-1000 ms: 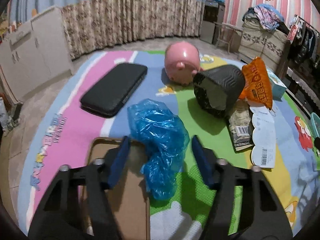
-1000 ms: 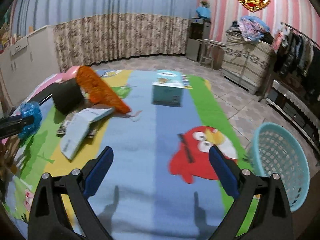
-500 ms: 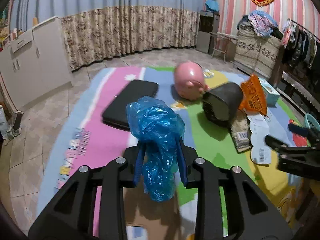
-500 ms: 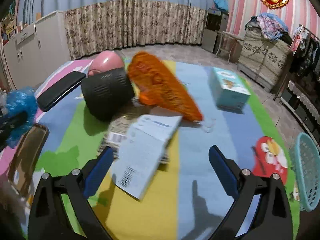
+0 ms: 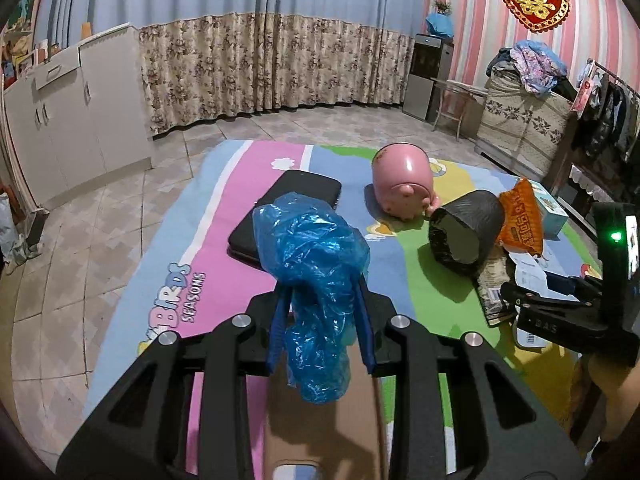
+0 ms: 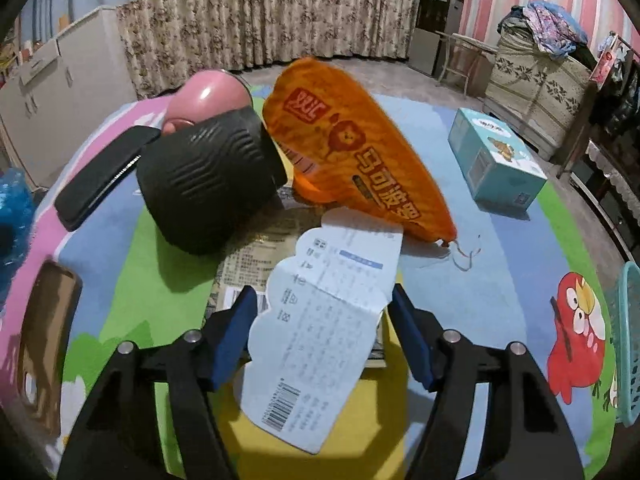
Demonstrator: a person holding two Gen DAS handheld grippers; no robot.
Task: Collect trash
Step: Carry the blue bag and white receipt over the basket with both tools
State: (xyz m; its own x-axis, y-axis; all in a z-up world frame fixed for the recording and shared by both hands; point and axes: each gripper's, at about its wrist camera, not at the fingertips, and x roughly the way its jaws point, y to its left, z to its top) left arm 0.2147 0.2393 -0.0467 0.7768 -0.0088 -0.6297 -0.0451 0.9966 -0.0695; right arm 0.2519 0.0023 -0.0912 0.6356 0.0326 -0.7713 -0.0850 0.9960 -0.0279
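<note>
- Left gripper: clamped on the crumpled blue plastic bag, lifted clear of the play mat; one item secured.
- Right gripper: jaws closing around the white paper slip, pads not yet pressing.
- Outstanding, by judgement: orange snack bag and the printed wrapper under the slip; teal basket at far right.
- Room: tiled floor, curtained wall.

One blue bag, perhaps three wrappers.
</note>
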